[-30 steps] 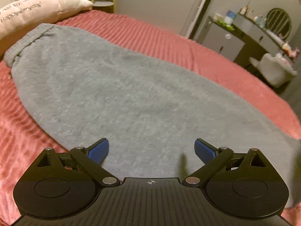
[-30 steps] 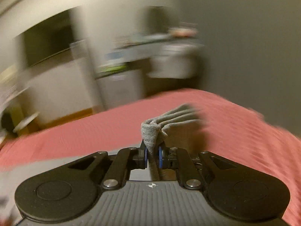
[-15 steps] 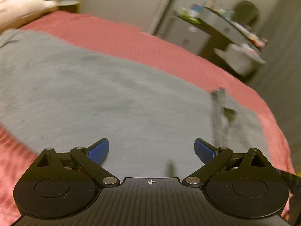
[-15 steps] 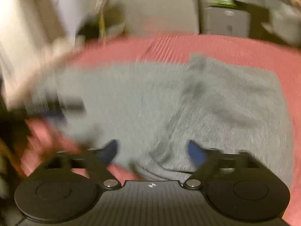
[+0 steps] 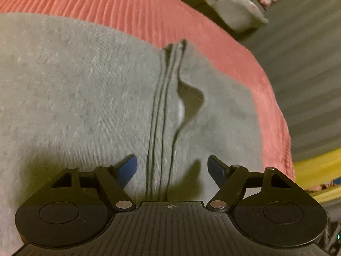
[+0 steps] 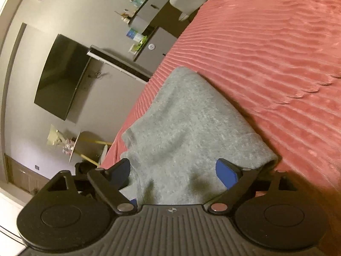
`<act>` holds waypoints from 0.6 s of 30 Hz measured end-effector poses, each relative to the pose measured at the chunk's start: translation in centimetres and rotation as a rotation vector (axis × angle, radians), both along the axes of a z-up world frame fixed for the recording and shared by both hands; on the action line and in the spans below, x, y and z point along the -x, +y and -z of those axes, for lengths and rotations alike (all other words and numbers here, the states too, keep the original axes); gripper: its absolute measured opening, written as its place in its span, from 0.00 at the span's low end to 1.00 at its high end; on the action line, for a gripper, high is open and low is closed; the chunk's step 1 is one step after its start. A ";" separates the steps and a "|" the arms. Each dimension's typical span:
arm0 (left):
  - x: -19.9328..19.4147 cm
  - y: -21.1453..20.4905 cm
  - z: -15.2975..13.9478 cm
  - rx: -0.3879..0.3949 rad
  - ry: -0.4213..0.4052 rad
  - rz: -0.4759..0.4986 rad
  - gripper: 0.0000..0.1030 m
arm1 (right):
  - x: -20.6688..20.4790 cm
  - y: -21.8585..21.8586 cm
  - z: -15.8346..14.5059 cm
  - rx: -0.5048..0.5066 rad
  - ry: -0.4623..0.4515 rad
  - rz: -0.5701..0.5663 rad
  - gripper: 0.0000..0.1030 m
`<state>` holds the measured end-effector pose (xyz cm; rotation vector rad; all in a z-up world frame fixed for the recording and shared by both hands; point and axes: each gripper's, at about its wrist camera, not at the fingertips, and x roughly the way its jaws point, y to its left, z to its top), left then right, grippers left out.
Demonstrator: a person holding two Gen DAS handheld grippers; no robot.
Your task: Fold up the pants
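On the red bedspread [image 5: 132, 6] the grey pants [image 5: 74, 89] lie folded over once, cuffs [image 5: 168, 81] stacked. Both the left gripper [image 5: 172, 167] and right gripper [image 6: 173, 171] hover spread apart, holding nothing; further folds seem to remain.

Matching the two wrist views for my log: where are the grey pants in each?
Left wrist: pants fill left and centre, stacked hems between the open jaws.
Right wrist: pants at lower centre, running under the open jaws.
Shared landmark: red bedspread.

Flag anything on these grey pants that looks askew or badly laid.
One spot: in the left wrist view the stacked edges of the grey pants do not lie flat. Beside them a layer gapes open as a pocket, so the fold is loose there. Both grippers are open, gripping nothing.
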<state>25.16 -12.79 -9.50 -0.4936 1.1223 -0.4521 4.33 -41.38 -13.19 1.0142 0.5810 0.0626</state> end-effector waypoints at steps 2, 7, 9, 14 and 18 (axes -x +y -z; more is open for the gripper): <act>-0.4 -0.3 -0.1 0.038 -0.014 -0.018 0.75 | -0.5 -0.3 0.3 -0.021 0.000 0.002 0.87; -1.0 -1.5 0.2 0.026 -0.005 -0.031 0.20 | -1.3 -0.4 1.1 -0.039 -0.015 -0.002 0.91; -0.5 -1.2 0.0 0.027 -0.022 -0.042 0.17 | -1.1 -0.4 1.0 -0.039 -0.019 -0.003 0.91; 0.8 1.3 -2.1 0.034 -0.065 -0.027 0.15 | -0.6 -0.2 0.5 -0.024 -0.016 -0.016 0.91; 2.0 4.4 -3.8 -0.021 -0.125 -0.064 0.15 | 0.0 0.3 -0.5 0.016 -0.031 -0.042 0.91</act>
